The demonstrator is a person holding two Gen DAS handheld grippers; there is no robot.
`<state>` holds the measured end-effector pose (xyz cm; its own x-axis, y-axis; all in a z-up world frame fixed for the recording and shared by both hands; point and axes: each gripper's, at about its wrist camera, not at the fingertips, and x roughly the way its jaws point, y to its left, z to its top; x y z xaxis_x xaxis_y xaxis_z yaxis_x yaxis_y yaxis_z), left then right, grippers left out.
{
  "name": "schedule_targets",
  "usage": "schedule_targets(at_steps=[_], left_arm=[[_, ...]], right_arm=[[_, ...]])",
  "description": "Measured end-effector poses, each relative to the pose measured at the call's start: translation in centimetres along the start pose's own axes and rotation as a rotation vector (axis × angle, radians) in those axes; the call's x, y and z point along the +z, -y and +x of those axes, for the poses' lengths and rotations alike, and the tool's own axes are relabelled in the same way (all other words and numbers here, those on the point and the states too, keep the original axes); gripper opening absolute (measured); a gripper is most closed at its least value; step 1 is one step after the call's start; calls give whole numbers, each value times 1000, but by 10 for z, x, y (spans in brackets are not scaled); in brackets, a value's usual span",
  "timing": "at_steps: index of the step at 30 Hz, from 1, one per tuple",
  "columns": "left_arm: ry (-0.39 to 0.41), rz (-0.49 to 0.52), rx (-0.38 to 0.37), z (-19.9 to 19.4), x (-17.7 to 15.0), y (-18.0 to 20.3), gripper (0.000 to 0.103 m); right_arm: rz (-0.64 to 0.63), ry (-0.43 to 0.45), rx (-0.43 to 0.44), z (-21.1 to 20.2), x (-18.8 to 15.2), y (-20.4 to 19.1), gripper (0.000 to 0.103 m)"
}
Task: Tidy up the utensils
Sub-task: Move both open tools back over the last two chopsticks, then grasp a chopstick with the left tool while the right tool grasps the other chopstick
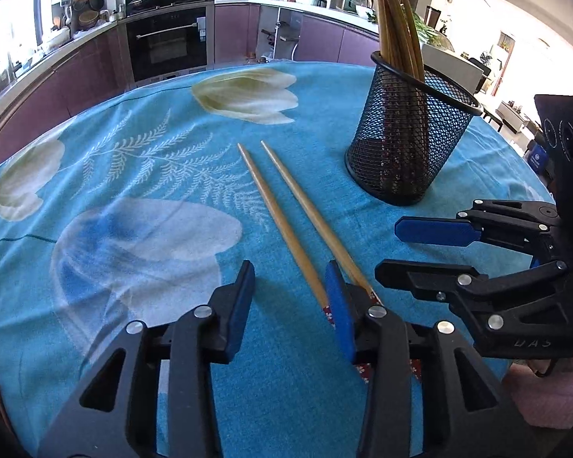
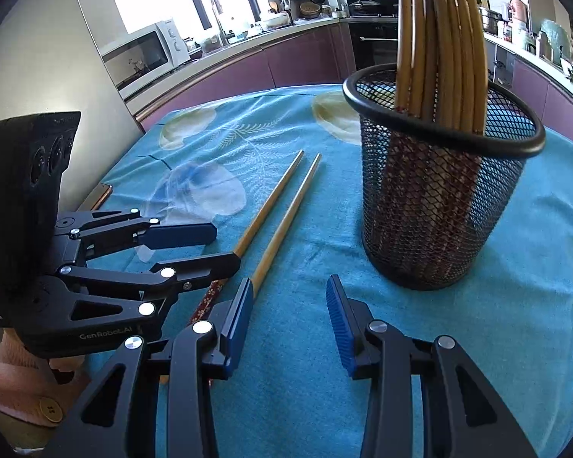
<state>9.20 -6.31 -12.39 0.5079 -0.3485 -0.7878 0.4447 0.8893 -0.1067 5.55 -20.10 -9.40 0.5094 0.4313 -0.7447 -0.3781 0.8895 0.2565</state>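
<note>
Left wrist view: the left gripper point(image 1: 292, 297) has its fingers parted, holding nothing, straddling one of two chopsticks point(image 1: 282, 213) lying side by side, tips pointing away; open desk point(image 1: 95, 267) lies leftward, mesh holder point(image 1: 408, 133) right. Right wrist view: the right gripper point(image 2: 290, 320), fingers parted and empty, hovers over bare cloth between chopsticks and holder.

2 chopsticks point(image 1: 286, 217) lie side by side on tablecloth point(image 1: 152, 175), left of mesh cup point(image 1: 408, 141) w/ more chopsticks point(image 1: 393, 26) in it.

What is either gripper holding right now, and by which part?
Nothing yet. The left gripper has its jaws astride one chopstick's patterned end without pinching it; the right gripper is open and empty.
</note>
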Motion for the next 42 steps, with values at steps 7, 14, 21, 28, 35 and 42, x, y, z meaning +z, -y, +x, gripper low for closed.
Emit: schedule_targets(at_steps=[7,14,21,28,35,42], left_arm=[[0,-31,-6,-8,-9,-7,32],[2,-28,-18,-8,-11,-6,31],[-1,-8,-22,-3,-4,-3,30],[-17,-2,-6,8,10,-5,26],[-25,-15,-12,16,21,-8,12],[-19,-55,-11,19,22,-9,8]], right_arm=[[-7,-7,16,16,12,-11,30],[-31,-18,-36,22,15,-17,20],[8,-25,-56,16,14,-5,19],[12,-16,-77,24,21,-4,18],[26,-4,-83,29,25,-3,18],[72,0,-52,26,23,4,9]])
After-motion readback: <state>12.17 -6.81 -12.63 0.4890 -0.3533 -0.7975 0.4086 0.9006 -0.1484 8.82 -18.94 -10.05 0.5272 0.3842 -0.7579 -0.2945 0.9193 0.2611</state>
